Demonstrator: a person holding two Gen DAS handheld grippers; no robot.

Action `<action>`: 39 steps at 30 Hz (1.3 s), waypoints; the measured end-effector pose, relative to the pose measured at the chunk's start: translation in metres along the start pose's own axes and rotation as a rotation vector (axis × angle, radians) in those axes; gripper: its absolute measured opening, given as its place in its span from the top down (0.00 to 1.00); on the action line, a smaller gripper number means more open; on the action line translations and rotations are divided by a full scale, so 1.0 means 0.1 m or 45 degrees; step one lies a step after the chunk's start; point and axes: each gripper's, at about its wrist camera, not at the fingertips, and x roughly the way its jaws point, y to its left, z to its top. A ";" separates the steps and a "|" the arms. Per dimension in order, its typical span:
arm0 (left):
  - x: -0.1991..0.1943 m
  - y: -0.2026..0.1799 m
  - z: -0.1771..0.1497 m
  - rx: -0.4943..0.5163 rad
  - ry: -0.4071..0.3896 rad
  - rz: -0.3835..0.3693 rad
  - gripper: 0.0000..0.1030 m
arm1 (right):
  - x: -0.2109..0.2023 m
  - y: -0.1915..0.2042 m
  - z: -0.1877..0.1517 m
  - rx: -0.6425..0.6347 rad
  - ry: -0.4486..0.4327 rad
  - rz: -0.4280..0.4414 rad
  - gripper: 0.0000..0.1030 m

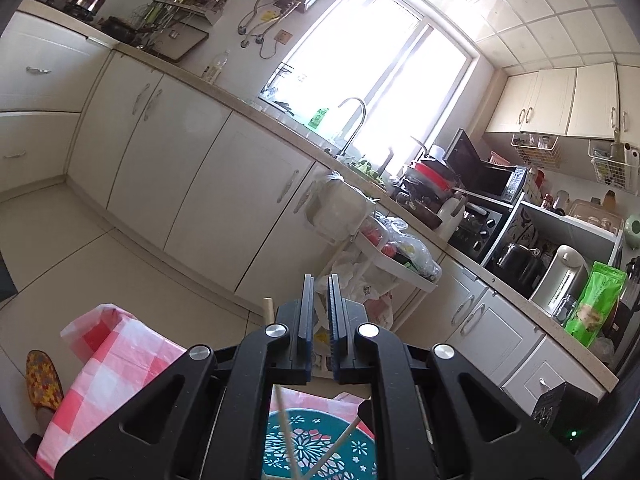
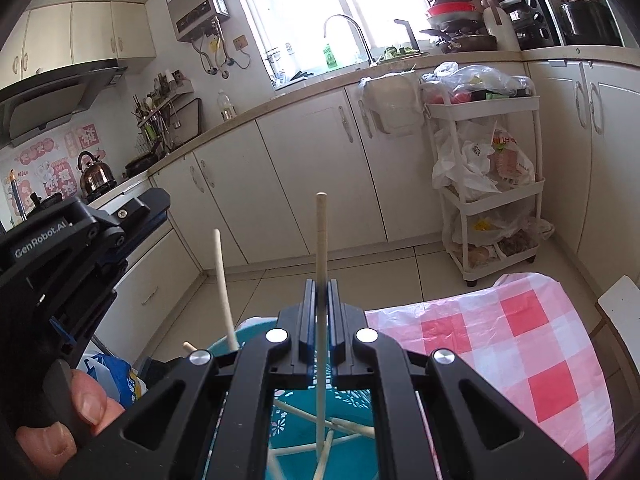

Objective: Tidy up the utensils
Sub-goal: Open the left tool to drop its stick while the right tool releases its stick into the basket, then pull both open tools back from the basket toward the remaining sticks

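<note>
Two hand-held grippers: both work over a teal basket on a checked bench in a home kitchen.
Right hand-held gripper (image 2: 321, 284): its blue-padded fingers are pressed onto an upright pale chopstick (image 2: 321, 236), pinched along its lower half, with the blunt end rising well above the fingertips.
Left hand-held gripper (image 1: 319, 280): fingers drawn close, a narrow gap between the pads and nothing seen between them; in the right wrist view its black body (image 2: 76, 236) sits at the left edge, with a thumb (image 2: 90, 400) on its handle.
Teal basket (image 2: 356, 460): directly below both grippers, patterned with white flowers, holding several loose chopsticks (image 2: 304, 412) that lie crossed inside it.
Leaning chopstick (image 2: 223, 288): stands tilted at the basket's left rim, apart from the gripped one.
Bench (image 2: 520, 340): covered in a pink-and-white checked cloth, the basket resting near its edge.
Trolley (image 2: 488, 204): a white three-tier cart stuffed with plastic bags, on the tiled floor beyond the bench.
Far side: cream cabinets (image 2: 280, 184), a sink tap (image 2: 346, 24) under a bright window, and a kettle (image 2: 94, 172) on the stove.
</note>
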 end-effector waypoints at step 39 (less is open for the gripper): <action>-2.39 -0.48 -0.74 0.548 0.328 0.416 0.09 | -2.08 -0.05 -1.30 -0.003 0.159 -0.083 0.33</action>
